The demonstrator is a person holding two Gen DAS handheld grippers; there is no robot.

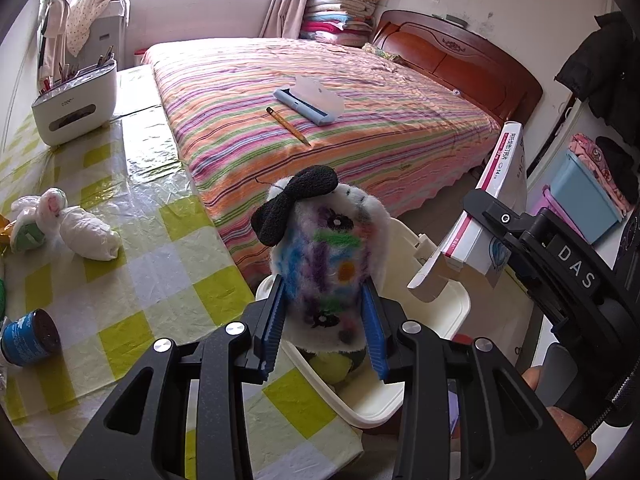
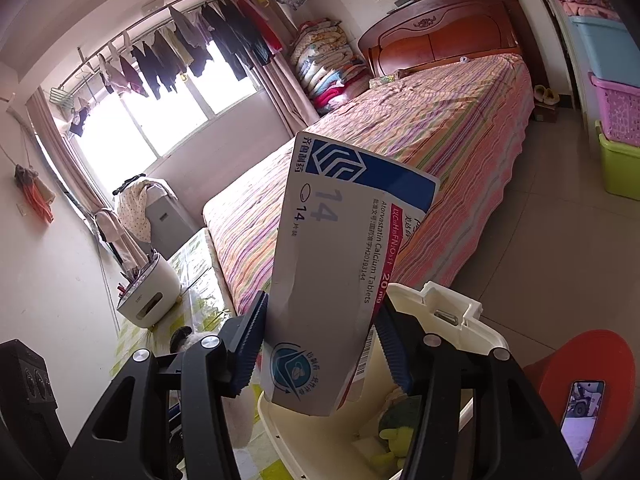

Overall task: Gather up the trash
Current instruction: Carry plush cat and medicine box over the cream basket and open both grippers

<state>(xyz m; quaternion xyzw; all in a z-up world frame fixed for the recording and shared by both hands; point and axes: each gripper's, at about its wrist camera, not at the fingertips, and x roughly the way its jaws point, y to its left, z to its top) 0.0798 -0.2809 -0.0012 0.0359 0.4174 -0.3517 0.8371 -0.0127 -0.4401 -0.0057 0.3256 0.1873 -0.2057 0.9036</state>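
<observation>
1. Bedroom daylight falls across a striped bed [image 1: 320,92] and a table [image 1: 132,240] under a yellow-and-white checked plastic cover, with a cream plastic bin [image 1: 452,304] standing open at the table's edge.
2. Left tongs [image 1: 324,332] are clamped on a fuzzy white felt ball smeared with coloured marks and topped by a black knitted bow [image 1: 320,248], held above the bin's opening.
3. Right tongs [image 2: 320,344] are clamped on a flattened white, blue and red cardboard tablet box [image 2: 344,264], upright over the same bin, where some green-yellow soft items already lie.
4. Risk: both loads hang close together over one opening, so releasing them at once could make them collide and tip the box out onto the floor.
5. Risk: the felt ball's fibres may cling to the ribbed blue pads [image 1: 274,328] and not drop cleanly.
6. Knotted white plastic bags [image 1: 68,224] and a small blue-labelled jar [image 1: 30,338] on the table look like trash not yet gathered.
</observation>
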